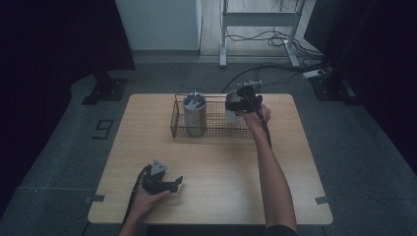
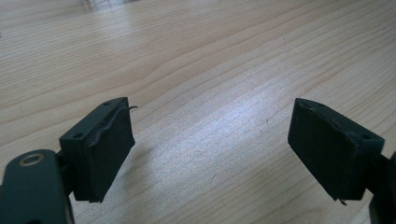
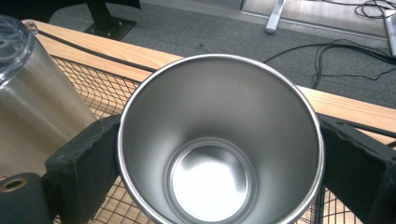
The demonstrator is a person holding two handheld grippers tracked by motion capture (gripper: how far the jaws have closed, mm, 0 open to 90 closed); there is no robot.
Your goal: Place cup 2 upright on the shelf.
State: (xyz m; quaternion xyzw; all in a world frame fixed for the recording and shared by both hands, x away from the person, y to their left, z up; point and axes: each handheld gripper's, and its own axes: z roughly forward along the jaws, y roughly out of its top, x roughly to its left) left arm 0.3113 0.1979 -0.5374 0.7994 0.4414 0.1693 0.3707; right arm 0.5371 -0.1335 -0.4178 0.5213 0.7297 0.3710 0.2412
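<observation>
My right gripper [image 1: 236, 102] [image 3: 219, 154] is shut on an empty, open-topped steel cup [image 1: 232, 111] [image 3: 219, 140], one jaw pressed on each side of its rim. It holds the cup upright at the right end of a black wire basket [image 1: 216, 131] [image 3: 88, 88]; whether the cup rests on the basket floor I cannot tell. A taller steel tumbler with a clear lid [image 1: 195, 115] [image 3: 32, 93] stands in the basket's left end. My left gripper [image 1: 177, 183] [image 2: 212, 149] lies low over the wooden table [image 1: 221, 167] near its front edge, jaws wide apart with nothing between them.
The basket stands at the back middle of the table. Beyond the far edge lie grey floor, cables [image 1: 275, 39] and a white frame's legs [image 1: 223, 49]. A black stand base [image 1: 105, 91] sits off the back left corner.
</observation>
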